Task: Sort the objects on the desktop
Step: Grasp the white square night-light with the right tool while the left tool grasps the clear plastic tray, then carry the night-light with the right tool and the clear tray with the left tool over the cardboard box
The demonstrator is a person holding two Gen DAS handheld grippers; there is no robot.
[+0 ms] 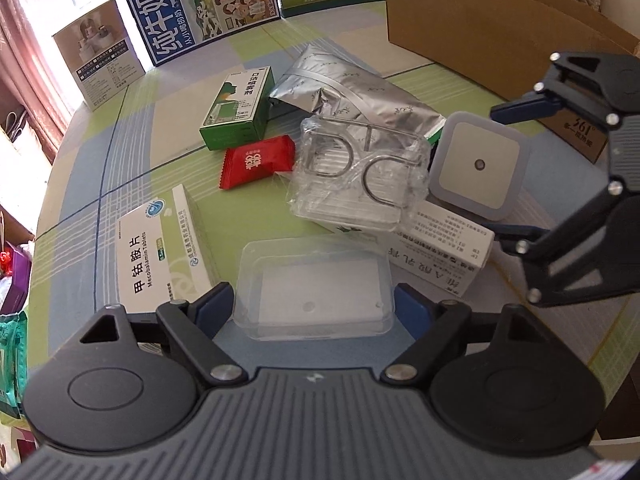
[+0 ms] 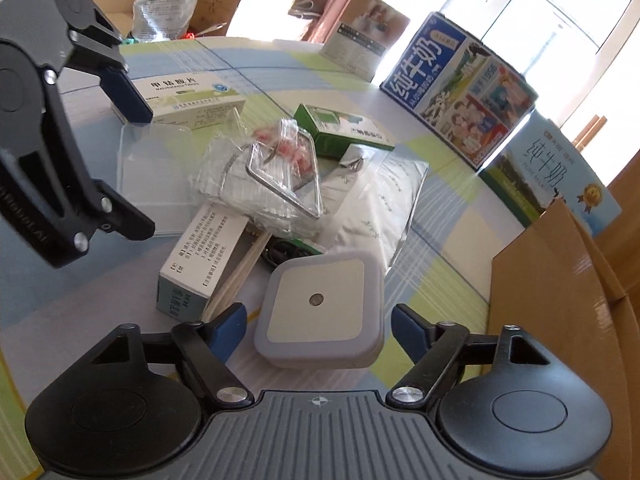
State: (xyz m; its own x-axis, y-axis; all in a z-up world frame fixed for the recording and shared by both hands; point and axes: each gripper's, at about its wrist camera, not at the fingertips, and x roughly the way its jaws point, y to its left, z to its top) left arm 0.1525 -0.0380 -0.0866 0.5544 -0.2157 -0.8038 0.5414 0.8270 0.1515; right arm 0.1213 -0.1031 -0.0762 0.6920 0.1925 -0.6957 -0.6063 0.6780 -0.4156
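A clear plastic box lies between the fingers of my left gripper. Its blue pads stand right at the box's side walls, and I see no squeeze. In the right wrist view the same gripper brackets the clear box. My right gripper straddles a square grey-and-white night light with a thin gap at each pad, so it is open. The left wrist view shows the right gripper around that night light.
The checked tablecloth holds a Mecobalamin box, a green box, a red sachet, a silver pouch, wrapped metal hooks and a white medicine box. Milk cartons and an open cardboard box line the back.
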